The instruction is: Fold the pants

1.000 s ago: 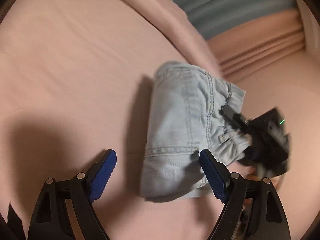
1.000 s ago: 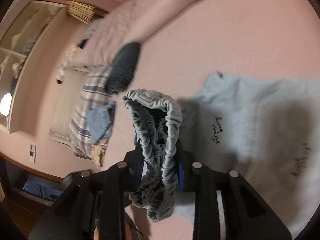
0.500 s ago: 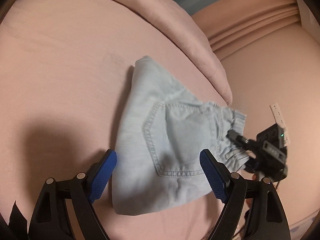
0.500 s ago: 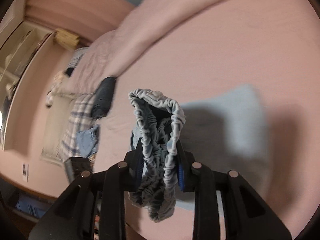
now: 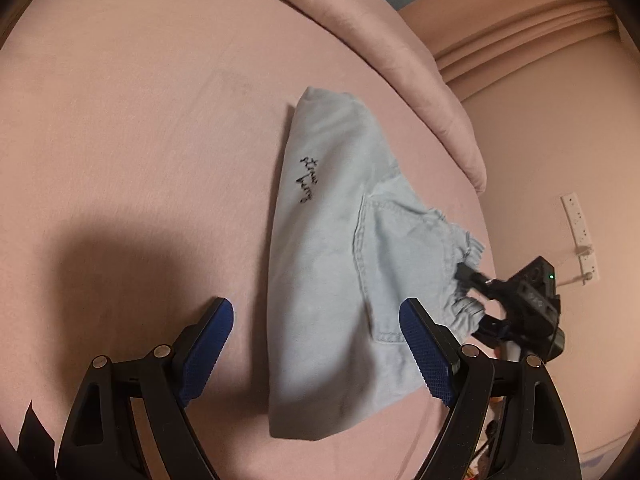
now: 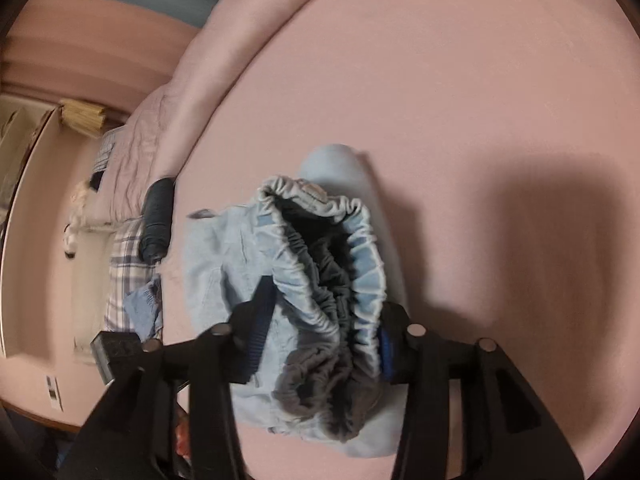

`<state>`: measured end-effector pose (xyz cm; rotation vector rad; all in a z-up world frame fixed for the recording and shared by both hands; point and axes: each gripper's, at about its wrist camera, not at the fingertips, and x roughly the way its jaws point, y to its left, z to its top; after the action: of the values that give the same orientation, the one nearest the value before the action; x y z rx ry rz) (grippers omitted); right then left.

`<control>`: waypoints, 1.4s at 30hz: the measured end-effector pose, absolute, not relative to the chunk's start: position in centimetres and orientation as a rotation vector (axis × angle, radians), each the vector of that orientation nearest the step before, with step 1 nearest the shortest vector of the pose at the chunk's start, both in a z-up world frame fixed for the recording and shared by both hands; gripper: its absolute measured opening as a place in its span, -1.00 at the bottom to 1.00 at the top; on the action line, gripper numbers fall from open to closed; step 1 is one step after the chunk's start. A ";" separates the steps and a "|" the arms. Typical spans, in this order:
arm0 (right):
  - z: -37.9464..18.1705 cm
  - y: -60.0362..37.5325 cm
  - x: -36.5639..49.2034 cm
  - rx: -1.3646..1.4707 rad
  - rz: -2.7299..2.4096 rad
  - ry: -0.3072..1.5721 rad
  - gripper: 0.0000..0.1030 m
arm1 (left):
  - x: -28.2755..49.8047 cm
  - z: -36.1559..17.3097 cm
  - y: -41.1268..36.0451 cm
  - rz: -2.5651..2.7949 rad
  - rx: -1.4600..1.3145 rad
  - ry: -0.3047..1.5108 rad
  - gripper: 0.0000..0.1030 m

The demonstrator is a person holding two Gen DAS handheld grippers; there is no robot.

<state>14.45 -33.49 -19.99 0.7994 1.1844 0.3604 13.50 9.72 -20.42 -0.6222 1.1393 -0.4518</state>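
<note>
Right gripper (image 6: 320, 332) is pinching the bunched elastic waistband (image 6: 320, 248) of the light-blue pants (image 5: 332, 280). The gathered layers fill the gap between its jaws. The rest of the garment trails ahead of it onto the pink bed sheet (image 5: 140, 120).

Left gripper (image 5: 316, 344) is spread wide and holds nothing. The folded body of the pants lies just ahead of it, between the two blue pads (image 5: 426, 350).

Risks, as I read it:
- Only the waistband is clamped. Pulling it from here would likely drag the loose folded layers and skew or undo the fold.
- The elastic is thick and springy, so part of the bunch could slip out.
- Left gripper isn't pinning anything, so nothing stops the cloth from sliding on the sheet.

No containers in view. The back pocket (image 5: 400, 264) faces up, contents can't be told.
</note>
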 end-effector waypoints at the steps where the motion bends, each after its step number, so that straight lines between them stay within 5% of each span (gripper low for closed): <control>1: -19.9 -34.2 14.2 0.829 0.358 1.174 -0.04 | 13.5 -20.5 9.7 -0.452 -0.619 1.142 0.64; 3: -18.8 -35.7 13.4 0.817 0.304 1.138 0.20 | 13.1 -20.3 9.8 -0.455 -0.622 1.146 0.64; 7: -14.2 -37.5 11.2 0.678 0.134 0.977 0.15 | 12.1 -20.1 10.4 -0.447 -0.611 1.127 0.64; 9: -12.2 -36.0 10.8 0.640 0.257 0.916 -0.24 | 11.8 -20.3 10.2 -0.429 -0.598 1.117 0.64; 14: -13.8 -31.2 11.2 0.537 0.407 1.007 -0.43 | 10.9 -20.9 8.9 -0.439 -0.511 1.103 0.64; 17: -18.9 -32.9 11.4 0.574 0.295 1.079 -1.00 | 9.9 -20.8 8.1 -0.453 -0.403 1.091 0.64; 20: -20.3 -36.0 11.0 0.820 0.327 1.107 -1.00 | 9.5 -20.4 8.3 -0.463 -0.393 1.104 0.64; 22: -18.1 -35.7 11.0 0.701 0.265 1.136 -0.39 | 9.4 -20.0 8.9 -0.479 -0.439 1.097 0.64; 23: -16.8 -35.1 11.1 0.639 0.248 1.135 0.11 | 9.3 -19.7 9.6 -0.485 -0.472 1.083 0.64; 24: -15.3 -34.3 11.0 0.600 0.267 1.113 0.20 | 9.3 -19.4 10.1 -0.488 -0.495 1.073 0.64; 30: -9.7 -25.5 16.6 0.503 0.566 1.054 0.23 | 11.0 -19.5 13.5 -0.503 -0.725 1.027 0.64; 37: -14.3 -12.6 26.0 0.283 0.635 1.307 0.14 | 12.4 -21.1 11.8 -0.546 -0.725 1.094 0.56; 40: -16.7 -11.1 26.9 0.184 0.623 1.422 -0.10 | 12.9 -22.1 10.6 -0.555 -0.690 1.147 -0.02; 41: -17.1 -10.8 27.1 0.147 0.624 1.439 -0.31 | 12.9 -22.5 10.3 -0.560 -0.686 1.167 -0.31; 42: -17.3 -10.8 27.1 0.118 0.623 1.440 -0.58 | 12.8 -22.8 10.2 -0.569 -0.700 1.177 -0.39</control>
<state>27.12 -10.80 -17.32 0.1182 1.4401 0.6227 12.83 10.16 -22.84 -0.7003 1.1767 -0.5690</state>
